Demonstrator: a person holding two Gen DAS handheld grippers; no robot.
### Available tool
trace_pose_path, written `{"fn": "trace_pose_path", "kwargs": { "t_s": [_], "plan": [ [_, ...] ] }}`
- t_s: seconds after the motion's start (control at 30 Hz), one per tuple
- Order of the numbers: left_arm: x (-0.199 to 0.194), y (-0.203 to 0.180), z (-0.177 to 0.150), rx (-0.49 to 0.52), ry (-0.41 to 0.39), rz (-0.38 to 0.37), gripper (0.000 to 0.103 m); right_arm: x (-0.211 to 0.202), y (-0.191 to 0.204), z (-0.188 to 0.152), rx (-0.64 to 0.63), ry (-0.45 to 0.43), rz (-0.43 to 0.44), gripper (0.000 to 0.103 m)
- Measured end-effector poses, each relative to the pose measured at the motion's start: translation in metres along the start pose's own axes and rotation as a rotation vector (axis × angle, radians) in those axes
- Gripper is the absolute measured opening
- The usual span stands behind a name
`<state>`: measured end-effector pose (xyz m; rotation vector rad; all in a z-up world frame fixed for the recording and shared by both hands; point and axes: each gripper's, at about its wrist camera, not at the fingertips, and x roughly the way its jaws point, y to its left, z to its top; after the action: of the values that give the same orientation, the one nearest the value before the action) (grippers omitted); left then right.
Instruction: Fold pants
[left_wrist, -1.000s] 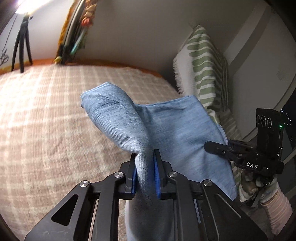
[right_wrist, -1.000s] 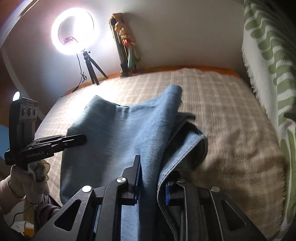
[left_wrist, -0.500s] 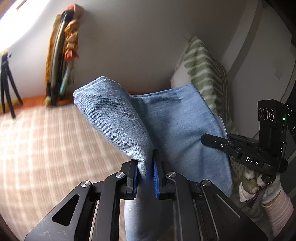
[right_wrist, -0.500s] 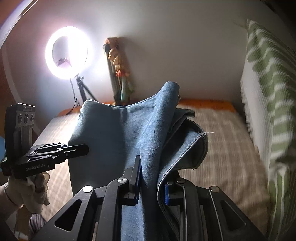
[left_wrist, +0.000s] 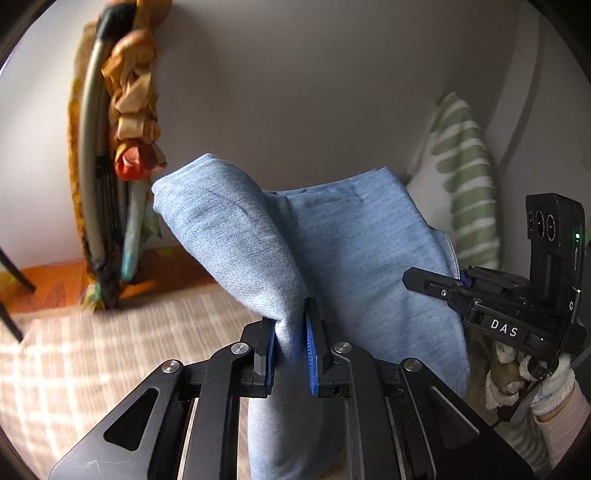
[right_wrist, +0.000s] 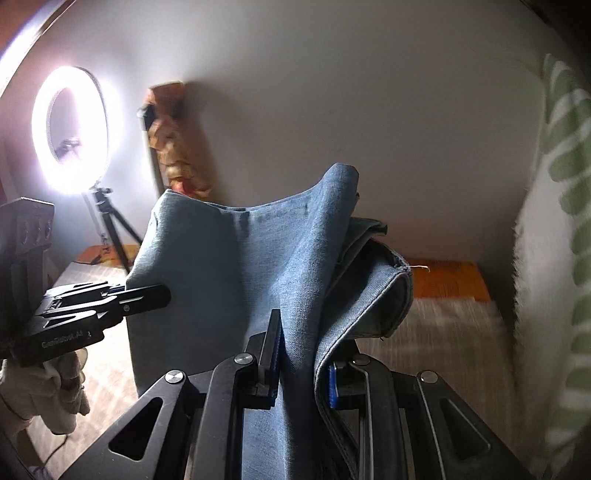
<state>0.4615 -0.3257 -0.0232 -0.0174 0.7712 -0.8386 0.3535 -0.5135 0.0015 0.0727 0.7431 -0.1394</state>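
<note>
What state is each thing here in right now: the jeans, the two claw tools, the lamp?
Jeans: lifted, bunched, held up between both tools.
Left gripper: jaws shut on the denim.
Right gripper: jaws shut on the denim.
Ring light: switched on, glowing.
Bed: covered by a checked spread.

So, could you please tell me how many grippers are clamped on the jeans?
2: the left gripper pinches one bunched edge of the jeans, and the right gripper pinches the other.
</note>
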Motion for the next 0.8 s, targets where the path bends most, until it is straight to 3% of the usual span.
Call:
{"fn": "trace_pose_path", "kwargs": {
  "t_s": [0.2, 0.33, 0.43, 0.57, 0.8],
  "plan": [
    [0.037, 0.017, 0.006, -0.006, 0.031, 0.052, 0.012, 0.059, -0.013, 0.008, -0.005, 0.054, -0.025, 0.018],
    [0.044, 0.024, 0.005, -0.013, 0.049, 0.117, 0.016, 0.078, -0.024, 0.005, 0.006, 0.095, -0.103, 0.033],
    [0.036, 0.023, 0.004, -0.003, 0.036, 0.152, 0.018, 0.078, -0.028, 0.002, 0.013, 0.106, -0.162, 0.040],
    [0.021, 0.022, 0.007, -0.010, 0.024, 0.154, 0.040, 0.062, -0.031, 0.001, 0.026, 0.065, -0.187, 0.063],
    [-0.011, 0.009, 0.008, 0.023, -0.009, 0.147, 0.048, 0.026, -0.019, -0.002, 0.022, 0.022, -0.197, 0.073]
  ]
}}
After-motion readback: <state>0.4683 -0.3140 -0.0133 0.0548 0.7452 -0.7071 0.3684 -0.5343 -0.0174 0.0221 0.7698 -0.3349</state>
